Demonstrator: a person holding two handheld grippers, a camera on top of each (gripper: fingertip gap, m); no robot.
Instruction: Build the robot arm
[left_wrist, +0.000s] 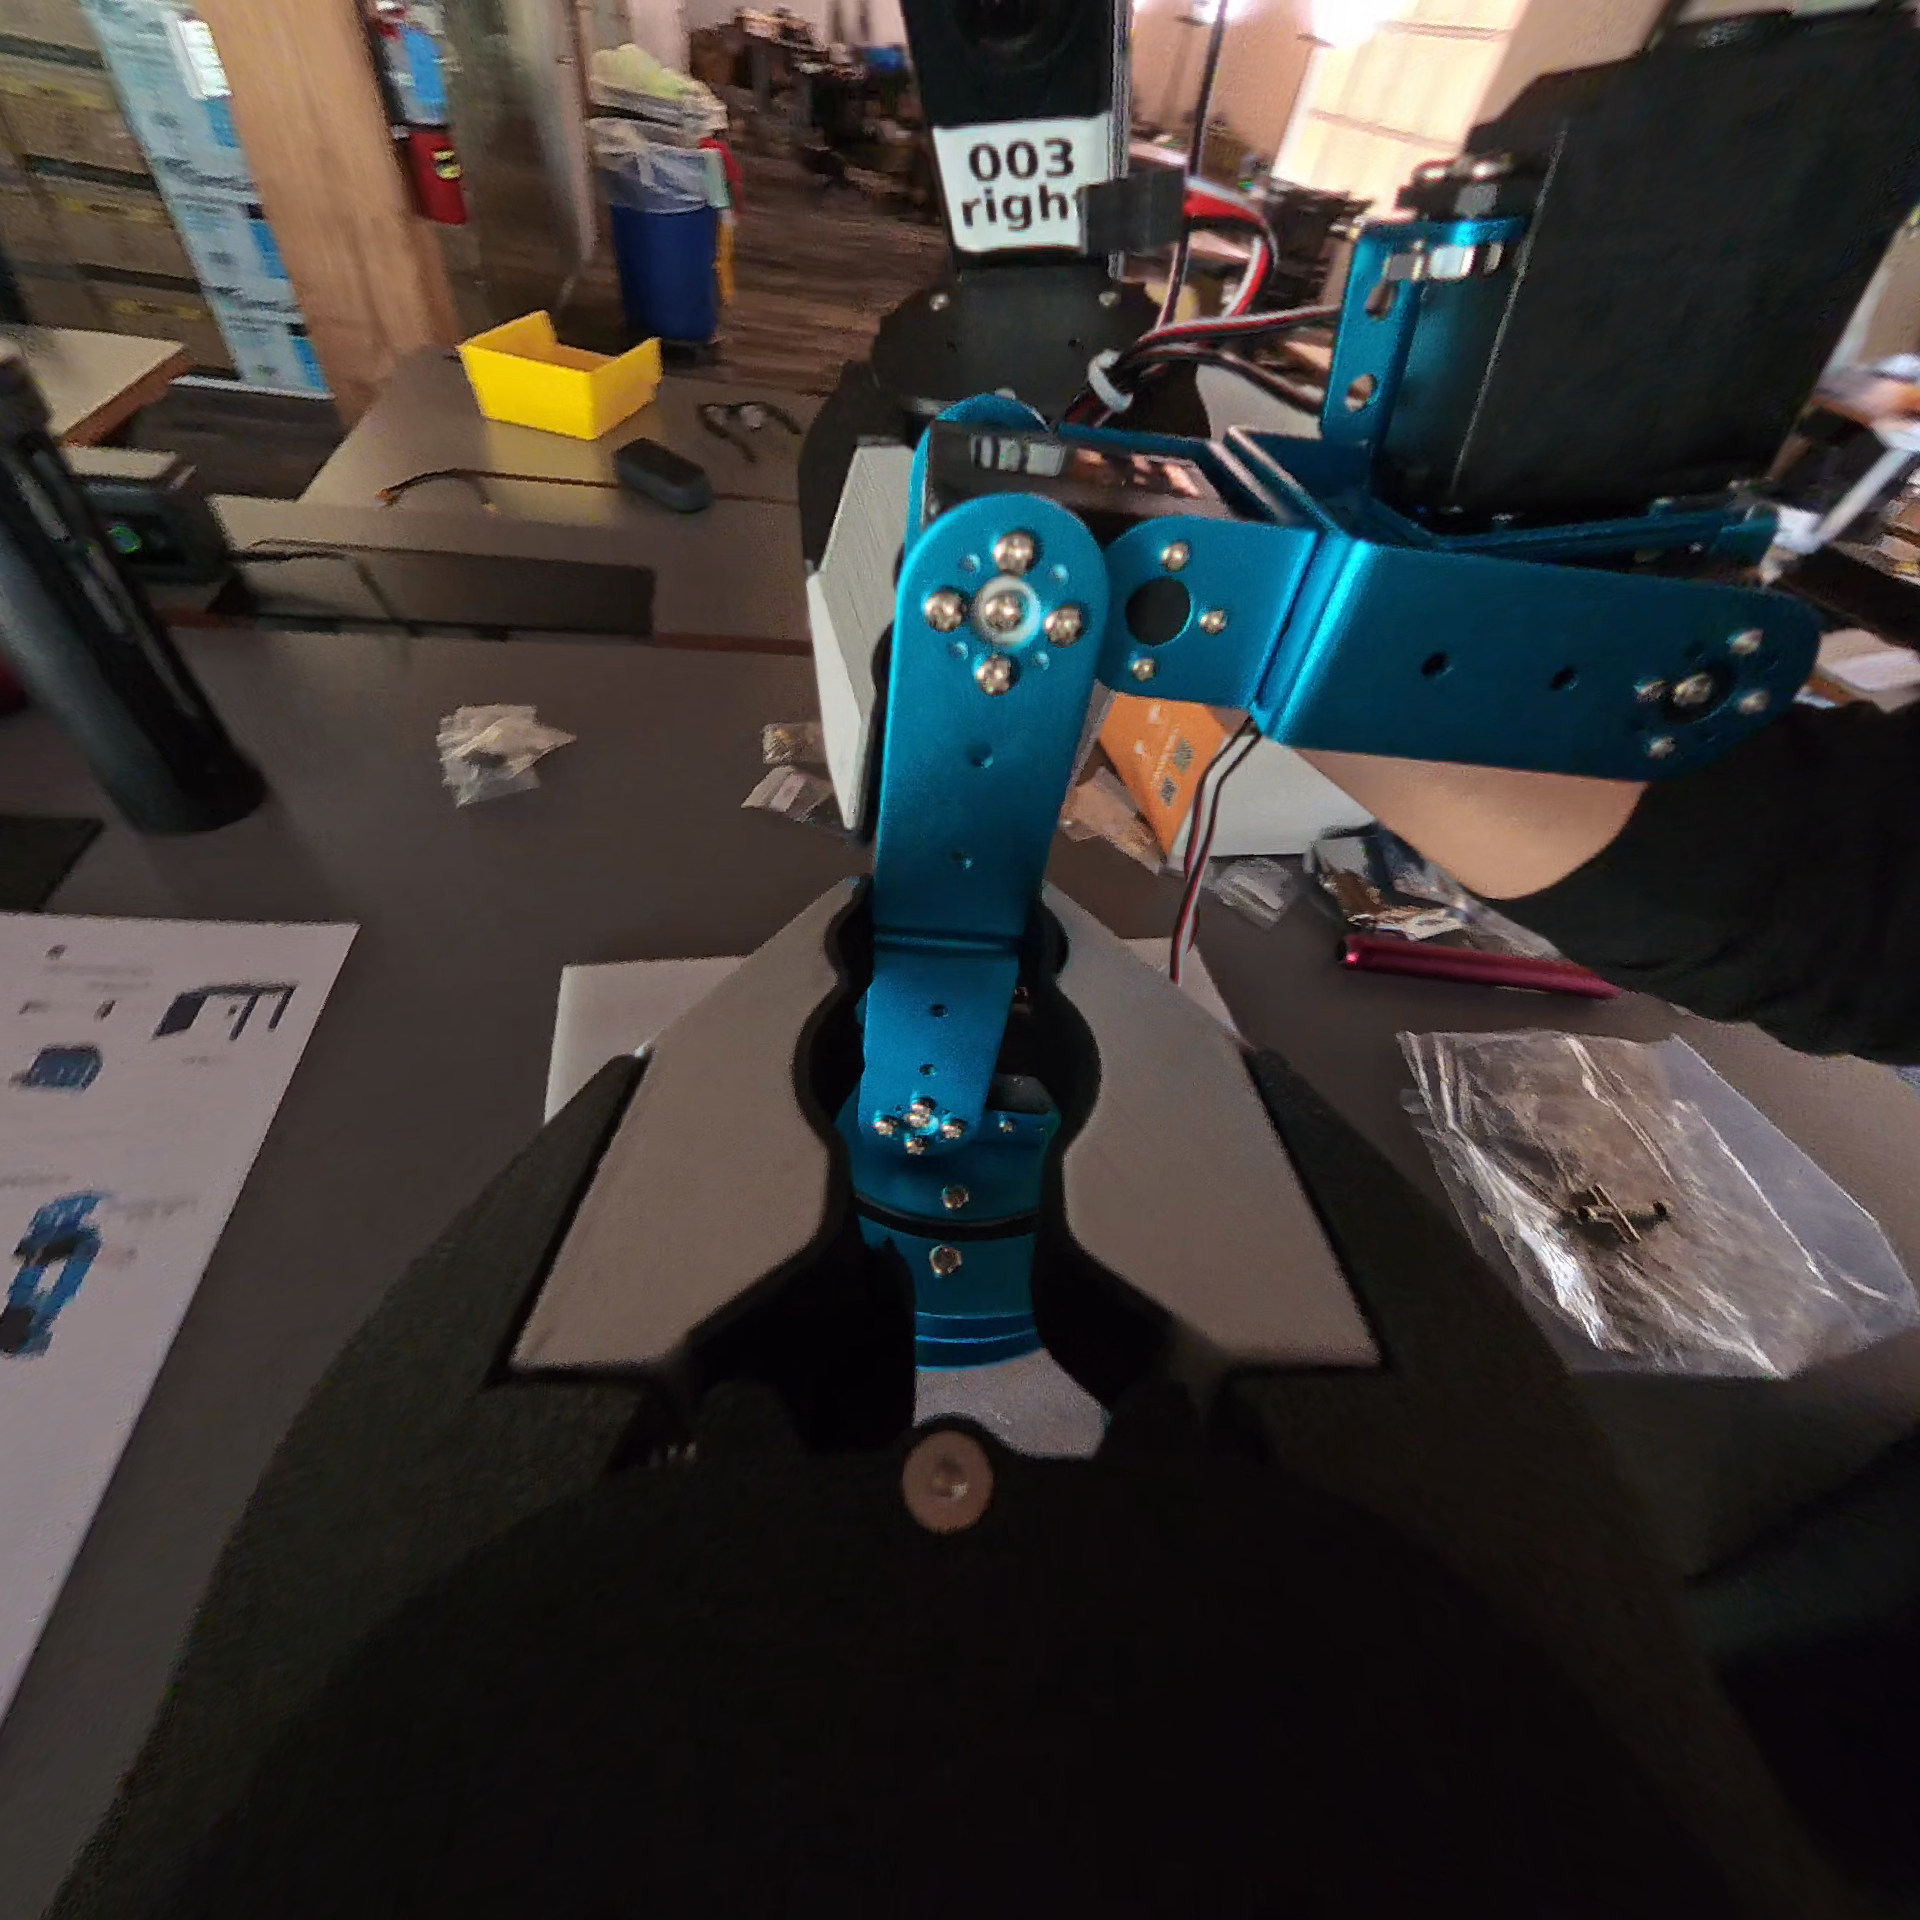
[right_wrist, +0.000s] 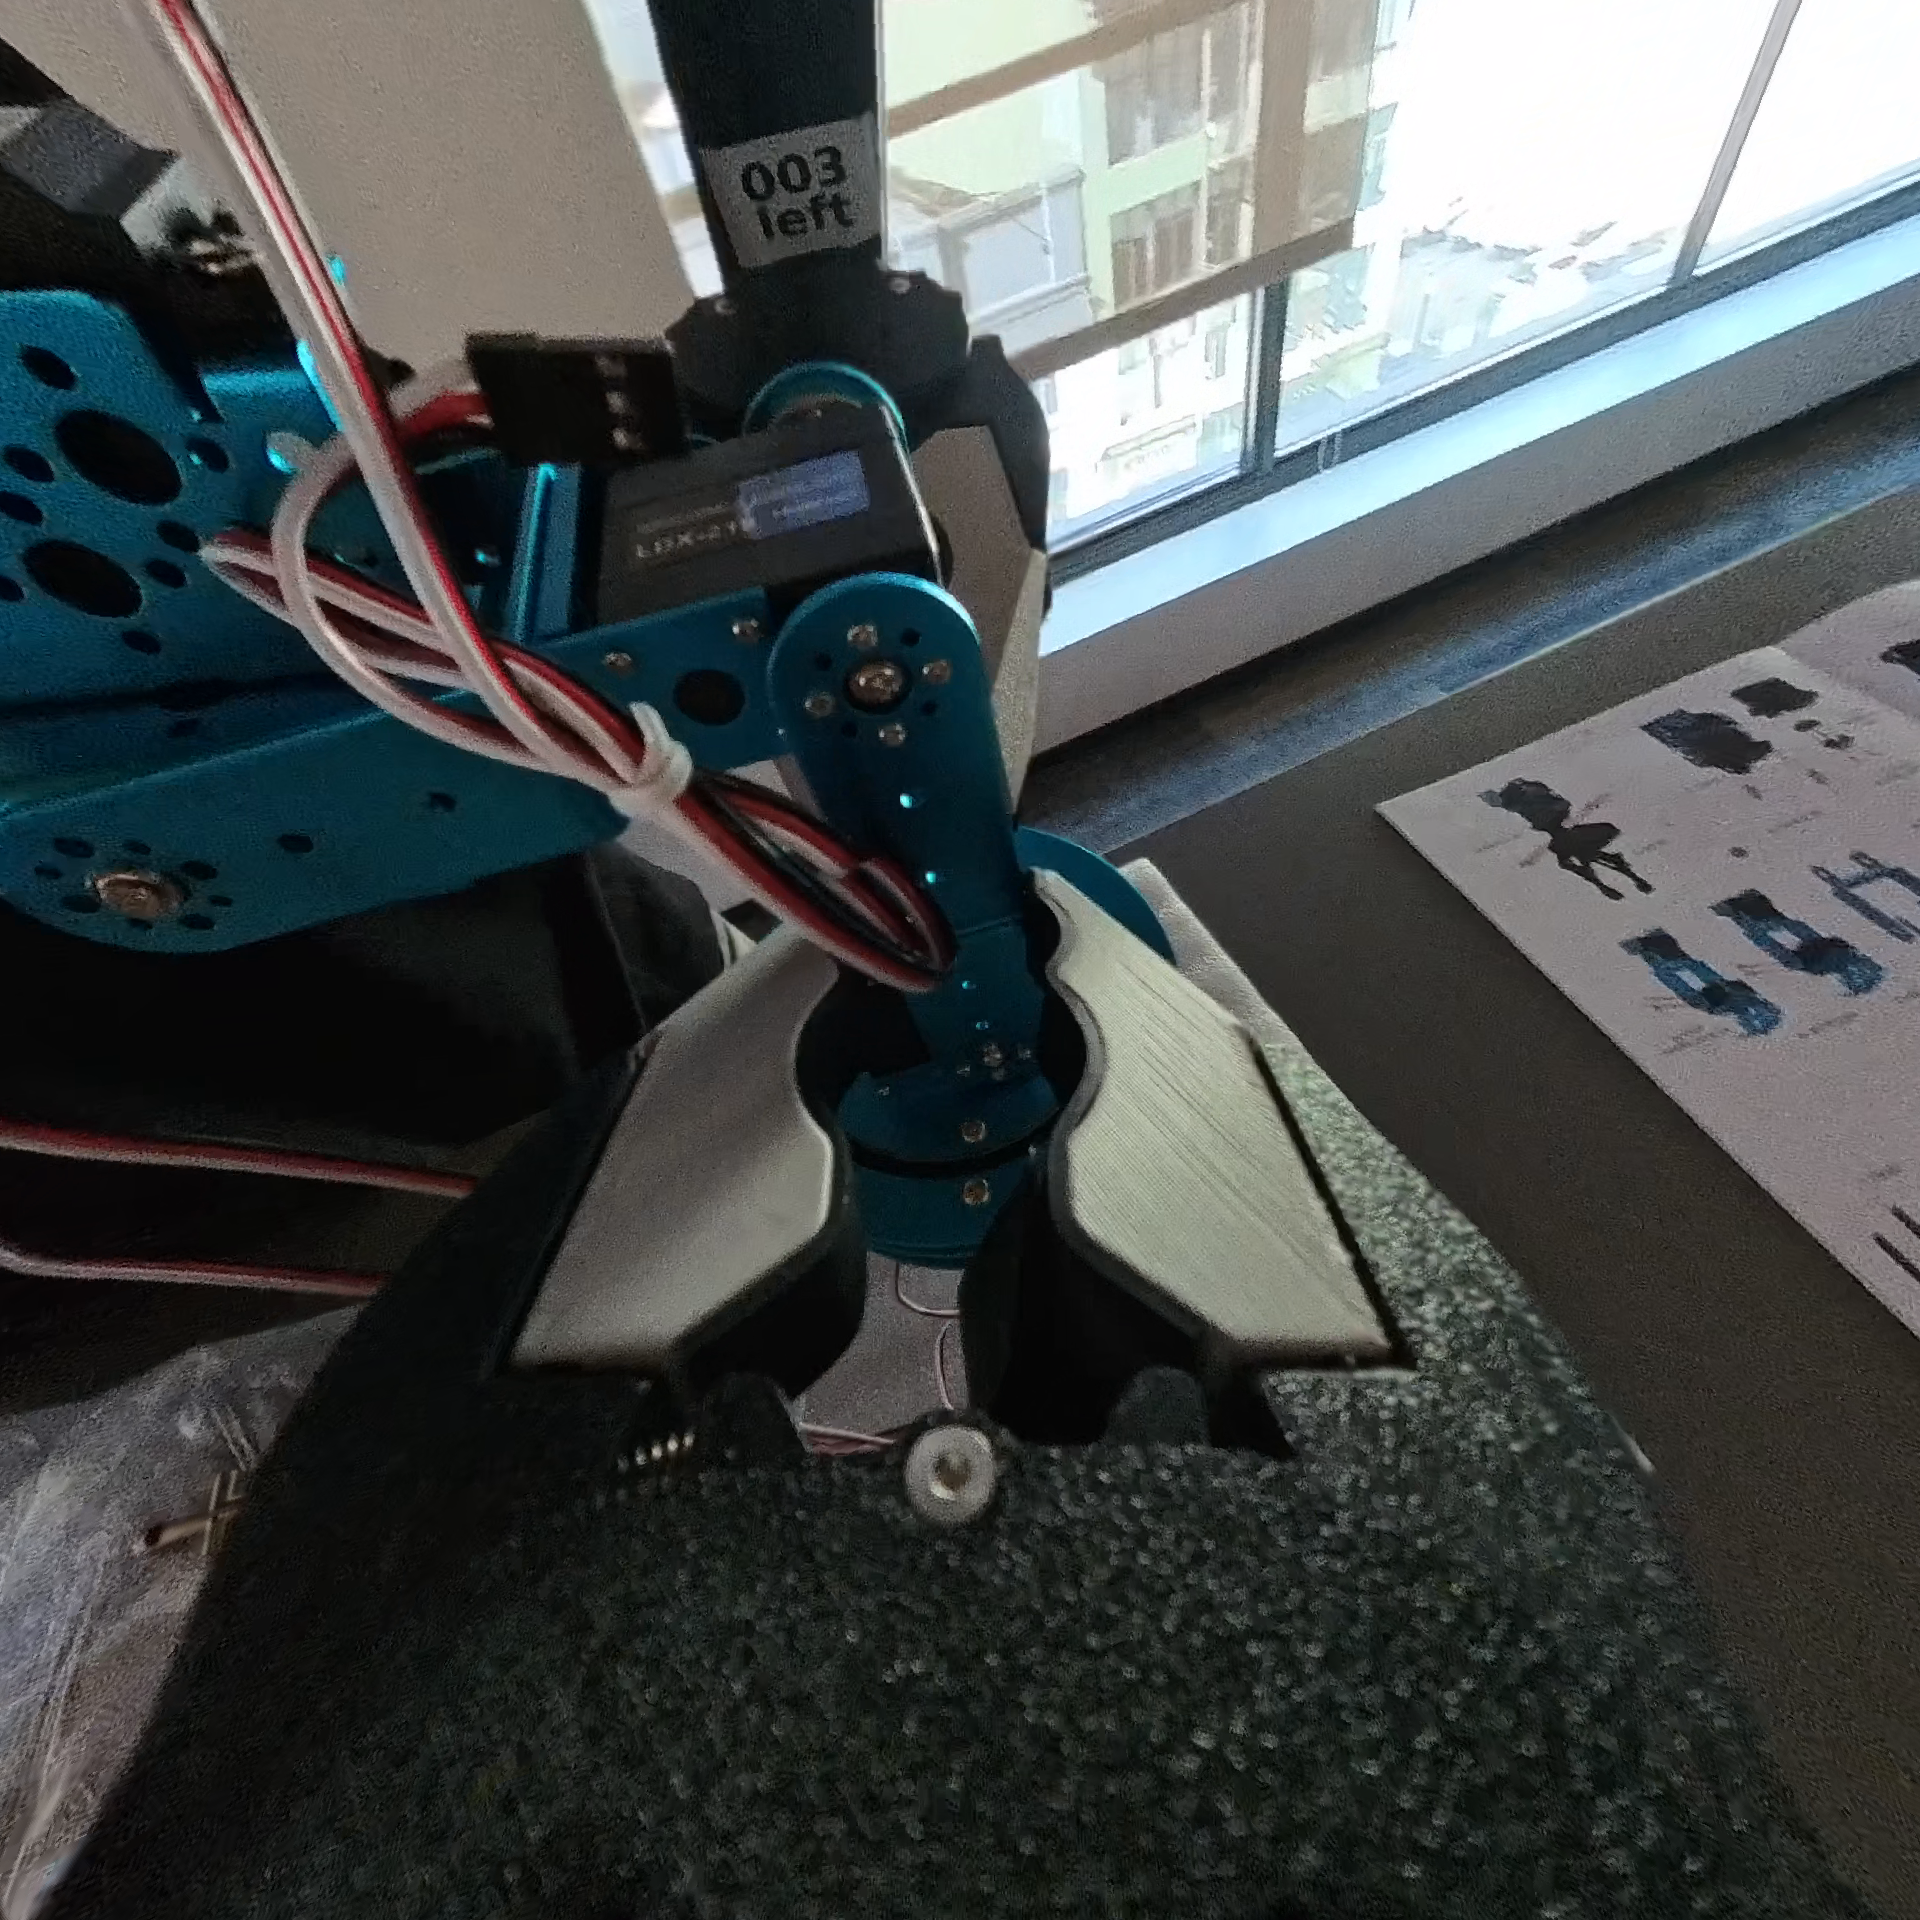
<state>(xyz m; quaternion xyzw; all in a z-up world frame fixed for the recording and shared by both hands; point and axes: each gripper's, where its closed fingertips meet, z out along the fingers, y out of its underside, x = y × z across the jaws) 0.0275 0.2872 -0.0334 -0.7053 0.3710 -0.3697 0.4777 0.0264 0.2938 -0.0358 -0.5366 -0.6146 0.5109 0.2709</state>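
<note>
We have the left hand-held gripper (left_wrist: 951, 1049) closed in close round the lower link of the blue anodised metal toy robot arm (left_wrist: 977, 748), its grey fingers (left_wrist: 727, 1143) hugging the bracket from both sides. From the opposite side our right hand-held gripper (right_wrist: 956, 1049) is clamped just as narrowly on what looks like the same lower end, by the arm's round blue base. We judge two grips hold the arm steady in the air above the dark grey counter (left_wrist: 416, 831), so its jointed upper part cannot swing.

Counting out from the arm: one bundle of red, white and black servo wires (right_wrist: 582, 727), tied with one white zip tie (right_wrist: 660, 774), hangs off its side. Just right of the arm lies a clear plastic bag of small metal hardware (left_wrist: 1621, 1195), and a dark red metal rod (left_wrist: 1475, 966) beyond that. Left of the arm we see one white printed instruction sheet (left_wrist: 135, 1091). Further left of the arm is another small clear bag (left_wrist: 488, 743). Far behind the arm sits one yellow plastic open bin (left_wrist: 561, 374), and past it one blue barrel (left_wrist: 665, 260).
</note>
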